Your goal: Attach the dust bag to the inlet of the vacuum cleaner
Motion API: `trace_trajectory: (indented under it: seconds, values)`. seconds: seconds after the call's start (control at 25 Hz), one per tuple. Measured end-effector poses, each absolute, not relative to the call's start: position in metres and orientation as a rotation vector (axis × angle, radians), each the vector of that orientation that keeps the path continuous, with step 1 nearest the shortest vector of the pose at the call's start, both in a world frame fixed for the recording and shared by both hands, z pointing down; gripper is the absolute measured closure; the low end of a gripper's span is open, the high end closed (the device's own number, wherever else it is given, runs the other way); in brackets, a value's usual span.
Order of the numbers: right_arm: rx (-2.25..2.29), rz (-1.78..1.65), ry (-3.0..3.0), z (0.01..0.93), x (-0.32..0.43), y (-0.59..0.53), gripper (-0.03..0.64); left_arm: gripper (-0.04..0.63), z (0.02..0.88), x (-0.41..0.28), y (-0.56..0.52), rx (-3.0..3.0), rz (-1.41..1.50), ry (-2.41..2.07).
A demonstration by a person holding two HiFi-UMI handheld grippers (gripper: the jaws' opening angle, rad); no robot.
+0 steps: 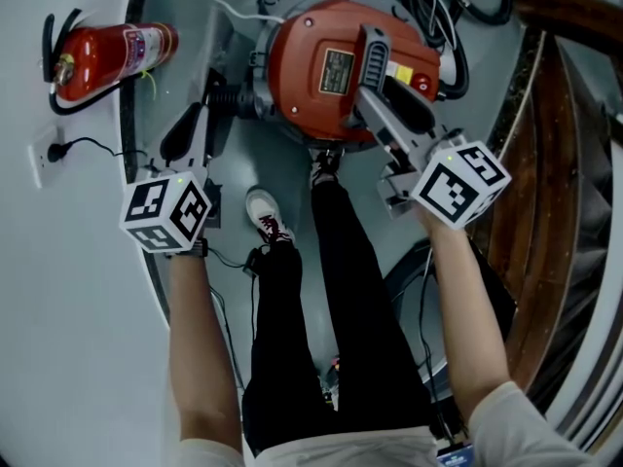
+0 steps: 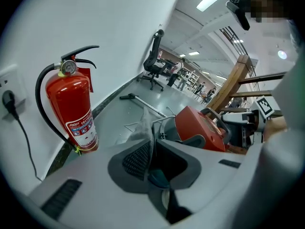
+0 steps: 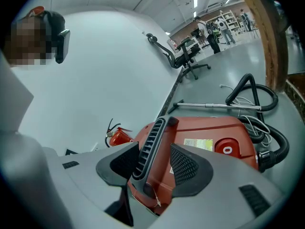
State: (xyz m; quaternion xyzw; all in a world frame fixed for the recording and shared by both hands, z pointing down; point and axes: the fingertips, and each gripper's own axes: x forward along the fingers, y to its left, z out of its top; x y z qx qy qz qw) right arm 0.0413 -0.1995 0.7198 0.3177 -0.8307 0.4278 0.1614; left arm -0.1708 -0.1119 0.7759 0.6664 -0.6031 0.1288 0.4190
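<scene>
The red vacuum cleaner [image 1: 326, 66] stands on the floor in front of the person's feet, also in the left gripper view [image 2: 200, 128] and the right gripper view [image 3: 209, 132]. My right gripper [image 1: 380, 100] [image 3: 155, 163] is shut on the vacuum's black ribbed top handle [image 3: 148, 144]. My left gripper [image 1: 200, 120] [image 2: 151, 161] is to the vacuum's left, shut on the thin grey dust bag [image 2: 143, 125], which rises from between its jaws. A black ribbed fitting [image 1: 234, 100] sticks out of the vacuum's left side, close to the left gripper.
A red fire extinguisher [image 1: 107, 52] [image 2: 71, 109] stands by the white wall, beside a wall socket [image 1: 44, 159] with a plug. A black hose [image 1: 438, 8] [image 3: 257, 94] and metal wand [image 3: 219, 106] lie behind the vacuum. A wooden railing [image 1: 545, 144] stands on the right. The person's shoes [image 1: 268, 217] are near the vacuum.
</scene>
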Motion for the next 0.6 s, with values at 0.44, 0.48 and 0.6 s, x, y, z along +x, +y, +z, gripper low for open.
trace_trajectory:
  seconds: [0.44, 0.48, 0.6]
  values:
    - [0.933, 1.201, -2.384, 0.7197, 0.0420, -0.1984, 0.414, 0.575, 0.7829, -0.1707, -0.1098, 1.643, 0.459, -1.548]
    - [0.934, 1.197, -2.385, 0.7194, 0.0419, -0.1985, 0.414, 0.575, 0.7827, -0.1709, -0.1098, 1.634, 0.434, -1.543]
    - [0.935, 1.200, -2.387, 0.7195, 0.0417, -0.1981, 0.414, 0.575, 0.7816, -0.1719, -0.1095, 1.608, 0.353, -1.535]
